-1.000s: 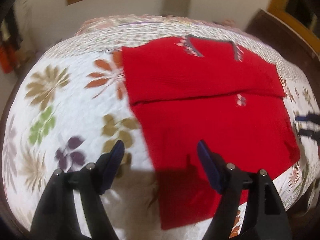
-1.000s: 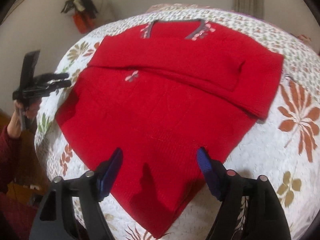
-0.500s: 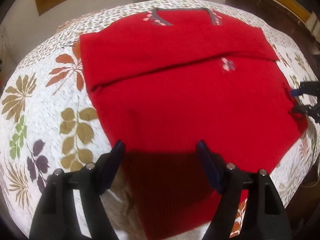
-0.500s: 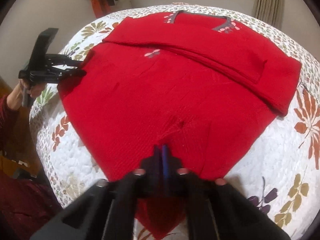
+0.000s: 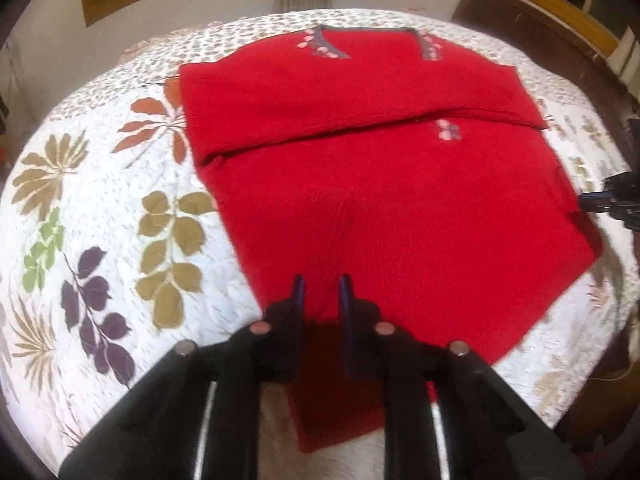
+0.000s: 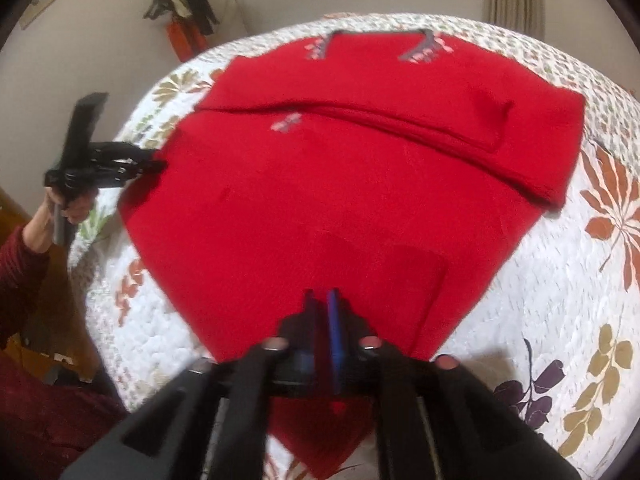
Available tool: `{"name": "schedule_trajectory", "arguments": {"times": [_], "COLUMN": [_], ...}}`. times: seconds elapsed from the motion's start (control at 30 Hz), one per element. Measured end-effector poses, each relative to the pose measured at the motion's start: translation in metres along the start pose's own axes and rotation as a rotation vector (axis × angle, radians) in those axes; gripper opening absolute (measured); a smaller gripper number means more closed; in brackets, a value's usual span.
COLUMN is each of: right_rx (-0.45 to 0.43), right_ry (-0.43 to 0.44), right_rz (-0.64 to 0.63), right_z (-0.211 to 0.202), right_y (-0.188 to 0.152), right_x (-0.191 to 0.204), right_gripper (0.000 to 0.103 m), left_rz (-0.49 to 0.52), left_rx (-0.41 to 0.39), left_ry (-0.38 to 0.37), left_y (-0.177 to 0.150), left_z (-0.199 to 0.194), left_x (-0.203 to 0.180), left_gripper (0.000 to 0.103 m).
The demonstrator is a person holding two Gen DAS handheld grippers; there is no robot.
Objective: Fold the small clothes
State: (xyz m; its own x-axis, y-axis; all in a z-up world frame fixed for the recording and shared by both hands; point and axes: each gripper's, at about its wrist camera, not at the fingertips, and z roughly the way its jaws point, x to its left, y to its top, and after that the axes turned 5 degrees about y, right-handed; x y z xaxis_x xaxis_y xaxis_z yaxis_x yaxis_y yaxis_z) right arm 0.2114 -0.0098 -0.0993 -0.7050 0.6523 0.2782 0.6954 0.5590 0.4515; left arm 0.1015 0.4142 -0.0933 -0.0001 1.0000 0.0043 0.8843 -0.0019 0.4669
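A red knit sweater (image 5: 400,200) lies flat on the bed, its grey patterned collar at the far end and a sleeve folded across the chest. In the left wrist view my left gripper (image 5: 321,296) pinches the near edge of the sweater, with a ridge of cloth running up from its narrow gap. It also shows in the right wrist view as the left gripper (image 6: 154,165) at the sweater's left edge. My right gripper (image 6: 325,312) is shut on the red sweater (image 6: 340,184) at its near hem, blue pads together. The right gripper (image 5: 592,200) shows at the sweater's right edge.
A white quilt (image 5: 120,220) printed with coloured leaves covers the bed. A dark wooden headboard (image 5: 540,28) stands at the back right. A hand and red sleeve (image 6: 24,264) hold the left gripper's handle. Bare quilt lies on both sides of the sweater.
My left gripper was wide open and has closed on the sweater's near edge. The right gripper stays shut on the hem, which now hangs lifted from the quilt.
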Motion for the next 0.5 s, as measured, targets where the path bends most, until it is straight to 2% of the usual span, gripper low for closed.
{"name": "schedule_trajectory", "arguments": {"times": [0.03,0.1,0.13,0.2,0.3,0.37,0.4,0.47,0.5], "right_rx": [-0.002,-0.012,-0.022,-0.042,-0.049,-0.038,-0.012,0.003,-0.003], "right_ry": [0.0,0.01,0.01,-0.017,-0.072,-0.07,-0.057,-0.07,-0.082], "right_rz": [0.005,0.009,0.011,0.003,-0.021,-0.017,-0.021,-0.036,-0.054], "right_z": [0.001,0.0,-0.001,-0.003,-0.003,0.001,0.008,0.015,0.015], "right_y": [0.001,0.003,0.006,0.01,0.018,0.022,0.023,0.019,0.018], "right_x": [-0.002,-0.005,-0.006,-0.007,-0.011,-0.017,-0.02,-0.018,-0.014], "right_gripper": [0.033,0.036,0.048,0.066,0.068,0.08,0.085,0.084,0.074], "left_rz": [-0.001,0.001,0.01,0.026,0.045,0.055,0.056,0.053,0.055], "left_rx": [0.005,0.0,-0.003,-0.005,-0.005,-0.005,-0.006,-0.001,0.0], "left_ry": [-0.004,-0.011,-0.011,-0.007,0.0,0.009,0.007,0.001,-0.001], "left_y": [0.002,0.006,0.009,0.014,0.022,0.027,0.028,0.03,0.03], "left_z": [0.004,0.008,0.01,0.013,0.017,0.02,0.021,0.023,0.024], "left_x": [0.0,-0.001,-0.003,-0.006,-0.013,-0.017,-0.018,-0.019,-0.019], "left_gripper": [0.032,0.044,0.047,0.058,0.058,0.055,0.049,0.045,0.044]}}
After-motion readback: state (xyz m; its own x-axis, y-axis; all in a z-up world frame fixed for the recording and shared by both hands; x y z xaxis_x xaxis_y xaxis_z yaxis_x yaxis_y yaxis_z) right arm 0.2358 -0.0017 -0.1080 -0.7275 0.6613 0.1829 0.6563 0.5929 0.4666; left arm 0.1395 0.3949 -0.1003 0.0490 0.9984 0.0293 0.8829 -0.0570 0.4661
